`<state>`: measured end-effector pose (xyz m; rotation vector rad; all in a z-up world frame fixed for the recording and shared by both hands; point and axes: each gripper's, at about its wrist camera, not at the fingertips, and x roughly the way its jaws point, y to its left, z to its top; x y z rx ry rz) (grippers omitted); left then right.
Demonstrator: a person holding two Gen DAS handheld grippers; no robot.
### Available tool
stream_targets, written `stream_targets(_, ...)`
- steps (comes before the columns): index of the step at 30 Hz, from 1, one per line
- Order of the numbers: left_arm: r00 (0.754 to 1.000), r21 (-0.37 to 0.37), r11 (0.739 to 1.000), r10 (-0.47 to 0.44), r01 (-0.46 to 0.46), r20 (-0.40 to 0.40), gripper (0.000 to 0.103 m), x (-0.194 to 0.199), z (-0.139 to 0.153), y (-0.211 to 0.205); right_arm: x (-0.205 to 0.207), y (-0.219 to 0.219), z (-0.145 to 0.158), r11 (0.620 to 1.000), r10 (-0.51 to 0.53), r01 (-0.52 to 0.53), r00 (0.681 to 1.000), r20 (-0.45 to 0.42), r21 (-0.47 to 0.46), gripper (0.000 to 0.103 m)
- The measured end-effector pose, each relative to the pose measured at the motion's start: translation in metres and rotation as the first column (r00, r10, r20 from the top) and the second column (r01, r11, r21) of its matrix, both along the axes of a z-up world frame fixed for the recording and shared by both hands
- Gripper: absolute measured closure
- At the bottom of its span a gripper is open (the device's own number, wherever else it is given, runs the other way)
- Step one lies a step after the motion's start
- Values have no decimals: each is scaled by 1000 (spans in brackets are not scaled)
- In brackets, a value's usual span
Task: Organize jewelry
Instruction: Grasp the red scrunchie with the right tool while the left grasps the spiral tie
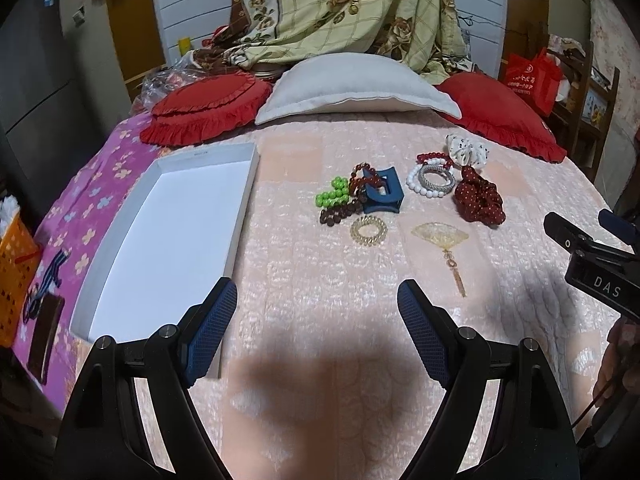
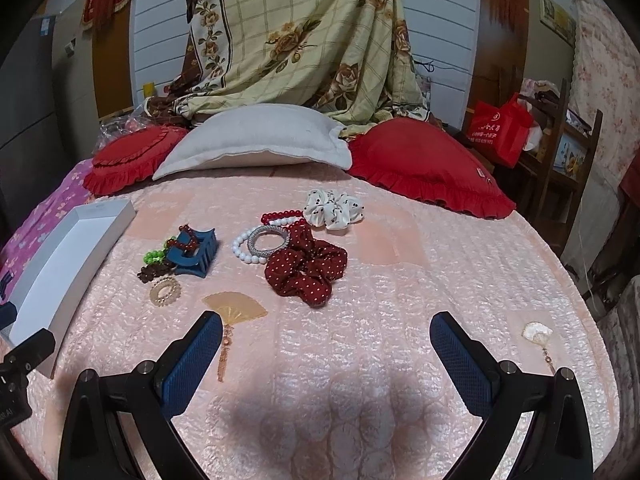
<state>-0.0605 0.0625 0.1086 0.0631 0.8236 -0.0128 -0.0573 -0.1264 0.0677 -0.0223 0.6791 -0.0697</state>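
Observation:
An empty white box (image 1: 120, 264) lies on the bed at the left; it also shows in the right wrist view (image 2: 48, 280). Jewelry lies in a loose cluster on the pink bedspread: green beads (image 1: 332, 196), a blue claw clip (image 1: 384, 196), a coil hair tie (image 1: 368, 231), a fan-shaped pendant (image 1: 440, 236), a white bead bracelet (image 1: 416, 184), a dark red scrunchie (image 2: 306, 266) and a white scrunchie (image 2: 334, 208). A second small fan pendant (image 2: 538, 334) lies apart at the right. My left gripper (image 1: 318, 320) is open and empty, short of the cluster. My right gripper (image 2: 326, 344) is open and empty, near the dark red scrunchie.
A grey pillow (image 1: 352, 88) and two red cushions (image 1: 208, 108) (image 2: 428, 164) lie behind the jewelry. A floral quilt (image 2: 304, 40) hangs at the headboard. An orange basket (image 1: 16, 276) stands off the bed's left side. A red bag (image 2: 502, 128) sits on a chair at the right.

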Motion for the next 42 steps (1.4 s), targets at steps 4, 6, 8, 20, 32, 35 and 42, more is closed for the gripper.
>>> stream_targets(4, 1000, -13, 1000, -22, 22, 2, 20, 21, 6, 5, 12, -11, -1, 1000, -8, 8, 1000, -15, 11, 0)
stream_targets(6, 1000, -20, 1000, -22, 23, 12, 20, 35, 10, 12, 19, -19, -1, 999, -15, 16, 1000, -13, 37, 1)
stream_targets(8, 1000, -26, 999, -30, 30, 5, 20, 48, 13, 18, 26, -24, -3, 998, -19, 20, 1000, -21, 55, 5)
stream_targets(20, 991, -144, 983, -123, 114, -53, 28, 122, 6, 20, 73, -39, -29, 993, 23, -16, 998, -61, 114, 18)
stream_targets(32, 974, -216, 963, -193, 164, -122, 36, 155, -37, 7, 97, -44, -51, 979, 77, -61, 994, -76, 196, 18)
stream_targets(35, 960, -253, 945, -246, 207, -134, 36, 144, -45, 6, 97, -41, -55, 973, 106, -88, 992, -73, 214, 18)
stream_targets(42, 942, -241, 942, -281, 234, -184, 47, 136, -77, -14, 106, -38, -62, 969, 122, -103, 990, -71, 224, 18)
